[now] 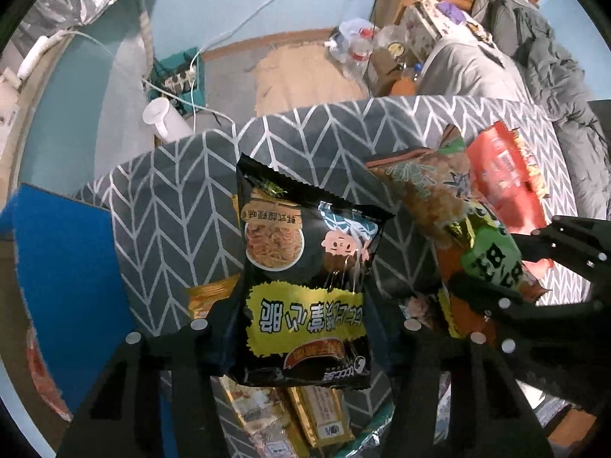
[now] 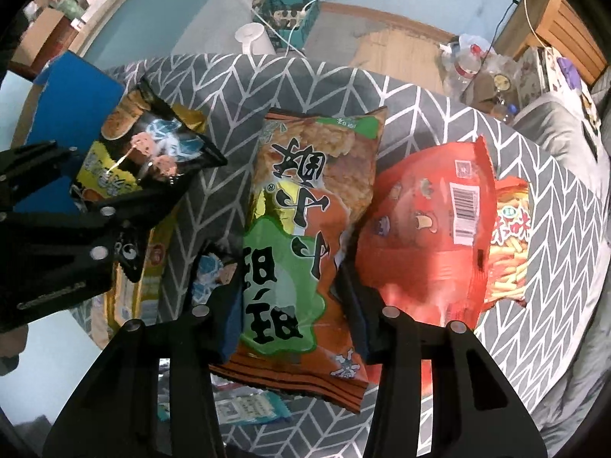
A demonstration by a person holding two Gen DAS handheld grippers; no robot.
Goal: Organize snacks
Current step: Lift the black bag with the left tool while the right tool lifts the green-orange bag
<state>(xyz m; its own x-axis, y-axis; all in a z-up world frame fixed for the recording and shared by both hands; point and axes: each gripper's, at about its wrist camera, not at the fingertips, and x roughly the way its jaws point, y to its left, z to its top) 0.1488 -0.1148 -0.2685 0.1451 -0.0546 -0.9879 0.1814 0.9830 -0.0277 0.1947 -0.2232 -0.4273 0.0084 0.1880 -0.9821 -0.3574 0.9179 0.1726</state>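
The black packet (image 1: 305, 286) sits between your left claw's (image 1: 305, 328) fingers, its lower half pinched from both sides and its long axis running straight out along them, jagged top edge farthest from you. That claw is clenched on it and points almost straight down over the grey chevron cloth (image 1: 160, 206). Gold packets (image 1: 320, 416) lie beneath it on the cloth.

Your right claw (image 2: 296, 313) is likewise clenched, on the orange-and-green packet (image 2: 305, 236), which also lies lengthwise along the fingers, and it too aims steeply downward. Just to its right a red packet (image 2: 431, 225) rests on the cloth, overlapping a fries packet (image 2: 511, 252).

Each hand already carries its own snack, so neither needs to reach. The two claws hang side by side, near each other. A blue panel (image 1: 68, 267) lies off to the left claw's left.
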